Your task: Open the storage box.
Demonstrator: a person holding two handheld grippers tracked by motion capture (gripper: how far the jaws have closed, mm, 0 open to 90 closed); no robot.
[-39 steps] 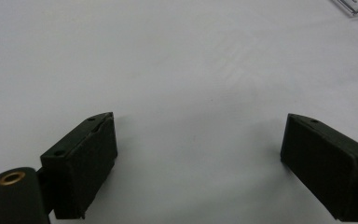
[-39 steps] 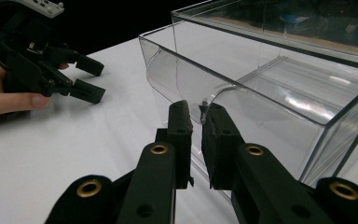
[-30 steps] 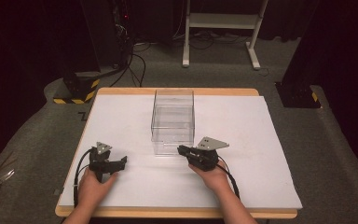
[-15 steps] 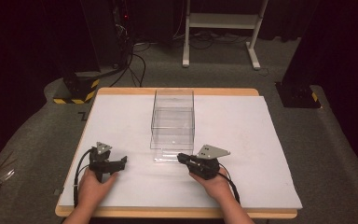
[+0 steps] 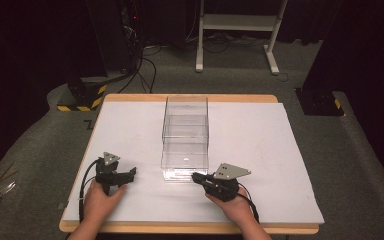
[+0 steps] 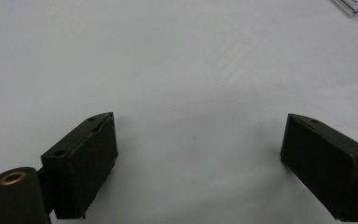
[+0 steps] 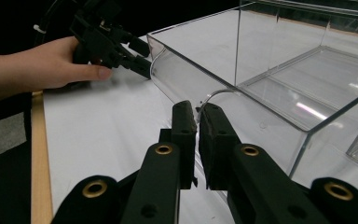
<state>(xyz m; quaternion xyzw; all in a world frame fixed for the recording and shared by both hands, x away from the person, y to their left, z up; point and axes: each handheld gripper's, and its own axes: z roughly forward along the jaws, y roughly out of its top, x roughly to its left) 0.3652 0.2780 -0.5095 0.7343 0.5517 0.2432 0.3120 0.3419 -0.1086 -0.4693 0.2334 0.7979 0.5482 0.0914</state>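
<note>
Clear acrylic drawer box point(image 5: 185, 137), glossy and square-edged, stands on the matte white bench point(image 5: 260, 150). Right gripper point(image 7: 196, 122) pinches its front lip; left gripper point(image 6: 198, 163) is spread, empty.

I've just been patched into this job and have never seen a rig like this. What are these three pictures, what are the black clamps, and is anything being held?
No robot arm here: a person holds a two-jaw gripper in each hand. The high view looks down on a white-covered table with a clear plastic box. The left gripper rests on the sheet, and its own camera shows its jaws wide apart with nothing between them. The right gripper, seen through its own camera, has its jaws nearly together on the thin curved lip at the box's near edge, apparently gripping it. That view also shows the left hand farther off.
</note>
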